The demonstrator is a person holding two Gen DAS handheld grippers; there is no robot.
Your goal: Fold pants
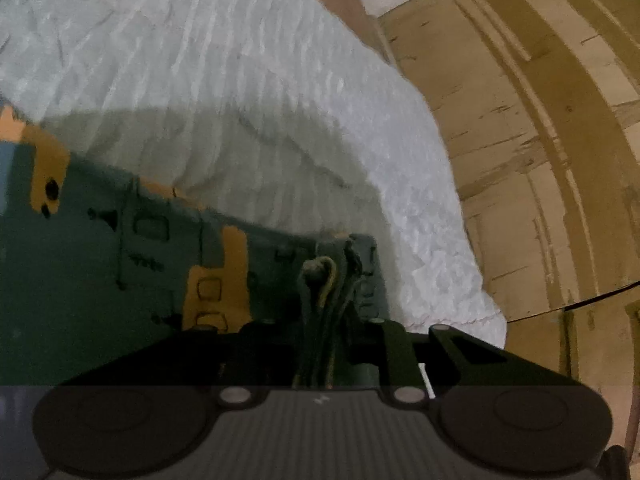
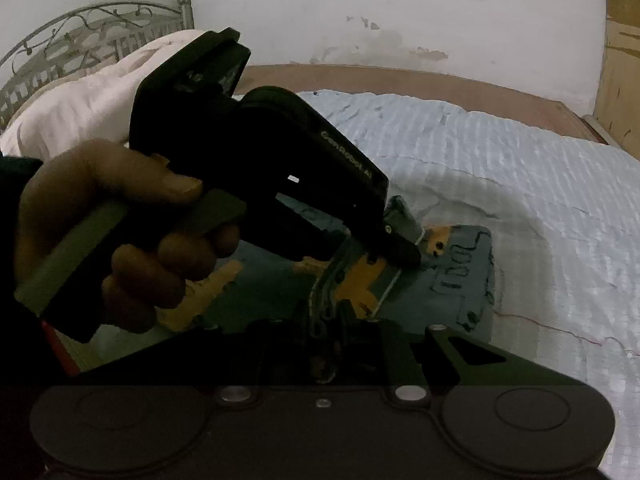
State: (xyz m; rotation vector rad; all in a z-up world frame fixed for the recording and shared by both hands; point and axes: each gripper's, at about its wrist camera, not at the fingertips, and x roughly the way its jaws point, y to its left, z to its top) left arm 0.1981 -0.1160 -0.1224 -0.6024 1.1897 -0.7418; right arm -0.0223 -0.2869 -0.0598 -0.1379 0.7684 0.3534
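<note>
Now pants lie flat on bed. Left gripper clamped on bunched fabric at one edge; right gripper pinching nearer fold, seemingly tight, view dim. No containers.

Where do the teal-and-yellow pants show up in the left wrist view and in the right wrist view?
Left wrist view: pants fill the lower left, bunched edge running into the jaws at bottom centre.
Right wrist view: pants lie centre to lower right, partly behind the left hand-held gripper.
Shared landmark: white ribbed bedspread.
</note>
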